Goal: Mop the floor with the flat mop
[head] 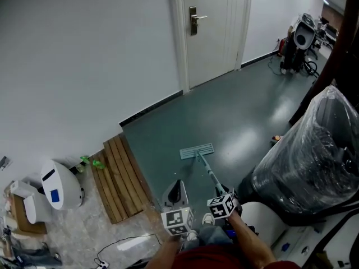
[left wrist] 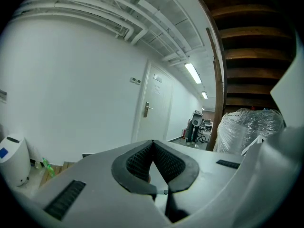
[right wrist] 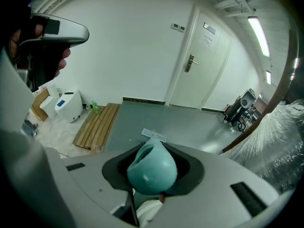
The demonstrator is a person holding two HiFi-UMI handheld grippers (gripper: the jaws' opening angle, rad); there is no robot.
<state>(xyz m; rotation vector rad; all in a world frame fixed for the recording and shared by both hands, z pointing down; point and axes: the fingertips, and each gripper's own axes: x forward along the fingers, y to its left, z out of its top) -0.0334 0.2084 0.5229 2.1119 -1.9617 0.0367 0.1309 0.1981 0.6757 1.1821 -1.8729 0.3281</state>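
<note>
The flat mop has a pale teal head [head: 197, 150] lying flat on the grey-green floor [head: 235, 116], and its pole [head: 208, 171] slants back toward me. My right gripper [head: 222, 200] is shut on the teal handle end [right wrist: 152, 166] of the mop, which fills the space between its jaws; the mop head [right wrist: 154, 135] shows beyond it. My left gripper [head: 178, 198] is held beside the right one, apart from the pole. Its jaws [left wrist: 153, 165] are shut together and hold nothing.
A wooden slat pallet [head: 120, 177] lies left of the mop by the white wall. A white bin [head: 59, 184] stands further left. A large plastic-wrapped black object [head: 314, 161] stands at the right. A closed door [head: 210, 27] is ahead, with machines [head: 297, 41] at the far right.
</note>
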